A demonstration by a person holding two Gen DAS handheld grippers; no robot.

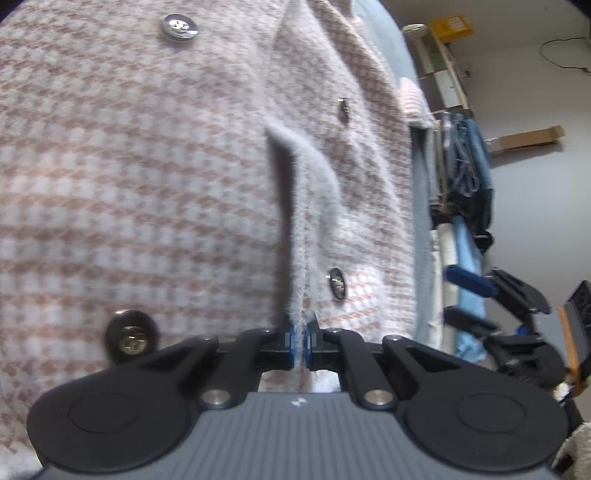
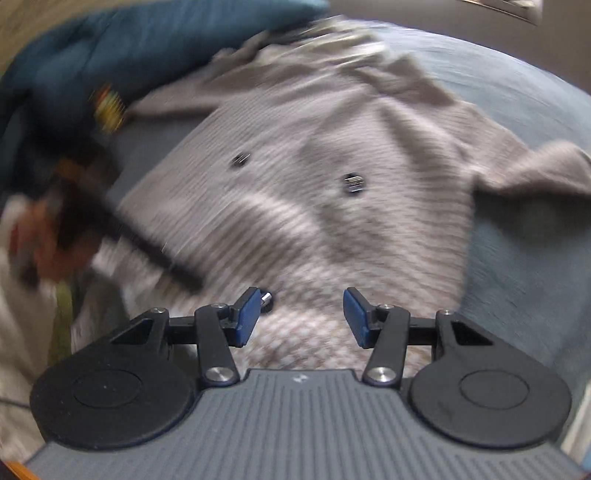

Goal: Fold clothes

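Observation:
A pink-and-white houndstooth cardigan (image 1: 147, 166) with silver buttons (image 1: 180, 27) fills the left wrist view. My left gripper (image 1: 300, 338) is shut on its fuzzy front edge, which runs up from between the blue pads. In the right wrist view the same cardigan (image 2: 314, 147) lies spread on a blue surface, blurred, with one sleeve (image 2: 546, 173) stretched out to the right. My right gripper (image 2: 301, 317) hovers over its lower part, open, with nothing between the pads. It also shows at the right of the left wrist view as the right gripper (image 1: 467, 301), off the cardigan's side.
The cardigan rests on a blue-grey surface (image 2: 517, 258). A dark teal cloth (image 2: 129, 44) lies at its far left. Denim garments (image 1: 469, 158) hang or pile beside the surface, with a cardboard box (image 1: 528, 138) on the floor beyond.

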